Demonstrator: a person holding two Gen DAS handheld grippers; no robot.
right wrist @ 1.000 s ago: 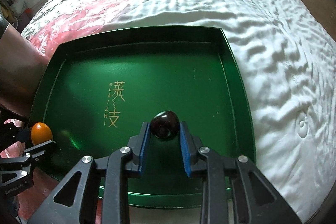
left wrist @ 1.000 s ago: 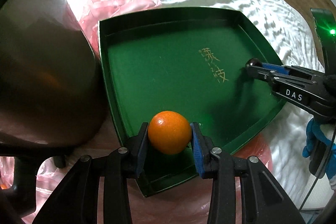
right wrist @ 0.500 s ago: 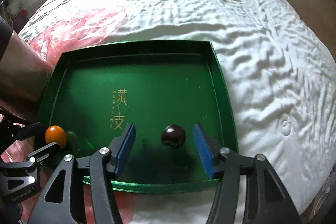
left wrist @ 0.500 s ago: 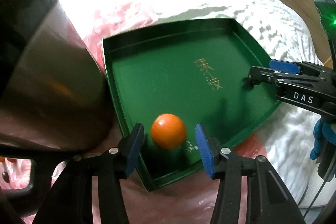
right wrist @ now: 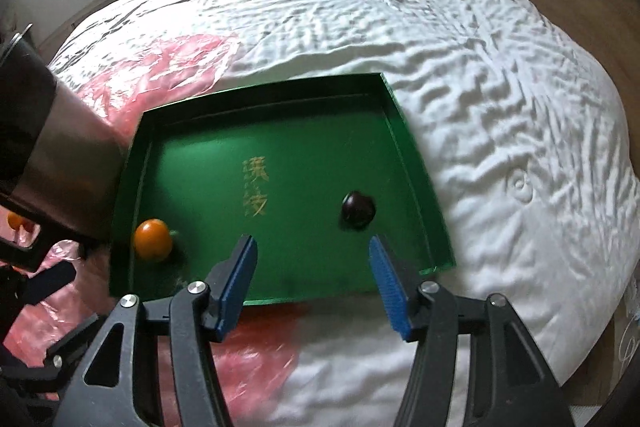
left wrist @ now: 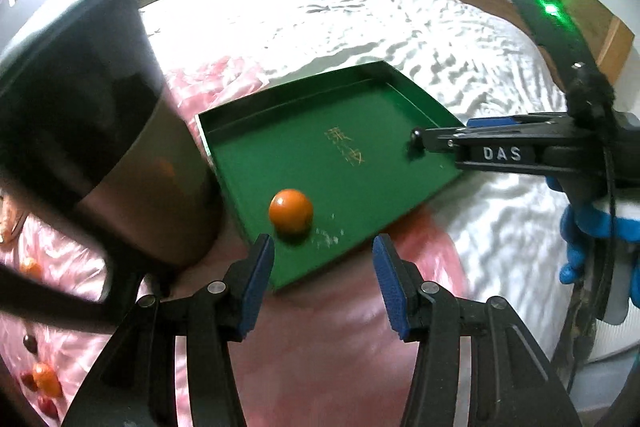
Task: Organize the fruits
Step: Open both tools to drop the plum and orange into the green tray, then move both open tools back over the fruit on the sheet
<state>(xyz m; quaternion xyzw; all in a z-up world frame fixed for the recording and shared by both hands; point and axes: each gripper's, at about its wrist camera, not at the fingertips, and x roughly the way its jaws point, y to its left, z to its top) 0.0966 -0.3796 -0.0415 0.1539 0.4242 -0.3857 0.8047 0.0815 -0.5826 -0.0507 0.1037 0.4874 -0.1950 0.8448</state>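
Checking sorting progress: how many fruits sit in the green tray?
2. An orange lies near the tray's left wall; a dark round fruit lies toward its right side. None seem hidden.

A wide bed point(right wrist: 460, 75) with a rumpled white sheet point(left wrist: 360, 23) and a wooden frame carries everything. A crinkled pink plastic sheet point(right wrist: 168, 67) lies on its near left part, and a shallow green tray point(right wrist: 280, 95) with gold lettering rests partly on that plastic and partly on the white sheet. A large dark metal container point(left wrist: 104, 131) stands on the plastic just beside the tray's left edge, and a few small fruits point(left wrist: 42, 381) lie loose on the plastic nearby.
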